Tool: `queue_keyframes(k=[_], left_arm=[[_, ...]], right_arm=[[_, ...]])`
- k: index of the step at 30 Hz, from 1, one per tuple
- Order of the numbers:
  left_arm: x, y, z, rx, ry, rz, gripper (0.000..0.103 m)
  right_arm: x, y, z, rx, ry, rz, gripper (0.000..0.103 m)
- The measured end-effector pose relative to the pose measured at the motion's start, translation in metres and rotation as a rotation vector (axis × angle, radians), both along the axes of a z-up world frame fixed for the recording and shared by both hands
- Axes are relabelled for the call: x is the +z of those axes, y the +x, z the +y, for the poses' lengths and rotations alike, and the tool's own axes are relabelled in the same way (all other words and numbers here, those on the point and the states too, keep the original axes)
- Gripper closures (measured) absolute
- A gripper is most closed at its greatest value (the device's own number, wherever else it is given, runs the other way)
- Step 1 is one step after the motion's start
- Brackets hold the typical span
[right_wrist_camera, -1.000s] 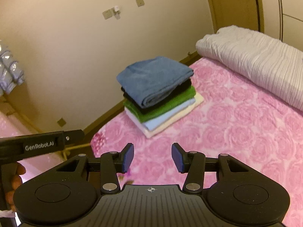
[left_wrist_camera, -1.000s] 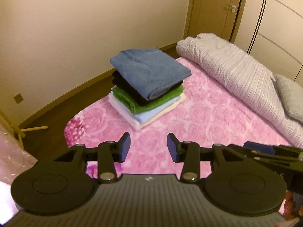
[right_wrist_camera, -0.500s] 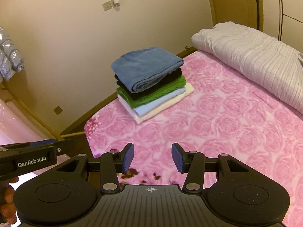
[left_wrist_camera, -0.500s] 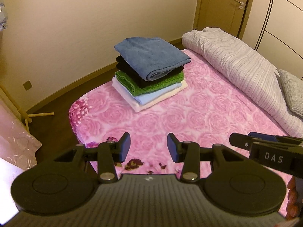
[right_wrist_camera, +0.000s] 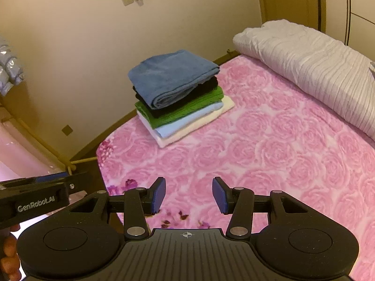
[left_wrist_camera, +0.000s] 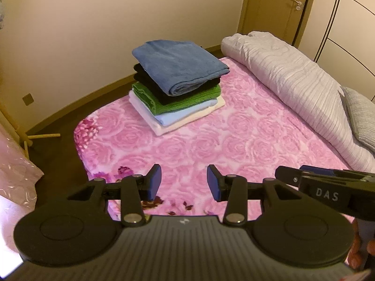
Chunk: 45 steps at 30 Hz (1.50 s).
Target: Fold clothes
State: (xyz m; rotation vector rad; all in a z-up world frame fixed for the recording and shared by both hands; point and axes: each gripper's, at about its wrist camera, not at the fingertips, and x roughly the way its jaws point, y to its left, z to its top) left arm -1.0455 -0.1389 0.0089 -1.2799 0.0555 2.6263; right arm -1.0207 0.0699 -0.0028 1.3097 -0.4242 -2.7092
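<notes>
A stack of several folded clothes (left_wrist_camera: 178, 89) sits near the far left corner of a pink rose-patterned bed (left_wrist_camera: 246, 140). A blue piece lies on top, over black, green, light blue and cream pieces. The stack also shows in the right wrist view (right_wrist_camera: 180, 98). My left gripper (left_wrist_camera: 184, 182) is open and empty, held above the bed's near edge, well short of the stack. My right gripper (right_wrist_camera: 189, 195) is open and empty, also above the near edge. Each gripper's body shows at the edge of the other's view.
A rolled white striped duvet (left_wrist_camera: 293, 79) lies along the bed's far right side, with a grey pillow (left_wrist_camera: 361, 114) beside it. A beige wall and dark floor (left_wrist_camera: 58, 126) lie left of the bed. A door (left_wrist_camera: 276, 7) stands at the back.
Both grippers have pulled back and risen from the stack. It looks smaller and farther, and more of the bed's near edge shows. Both stay open.
</notes>
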Motion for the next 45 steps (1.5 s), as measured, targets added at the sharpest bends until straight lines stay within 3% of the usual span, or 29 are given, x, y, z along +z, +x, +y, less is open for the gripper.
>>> queue_keyframes(k=[28,45], left_arm=[[-0.037,-0.087,0.019,-0.037,0.023,-0.1,0.065],[-0.058,-0.127,0.001,0.043,0.038,-0.129,0.065]], right_arm=[[-0.035,-0.093,0.004,0.008,0.031,-0.118,0.055],[-0.055,-0.145,-0.012,0.048,0.032,-0.172,0.055]])
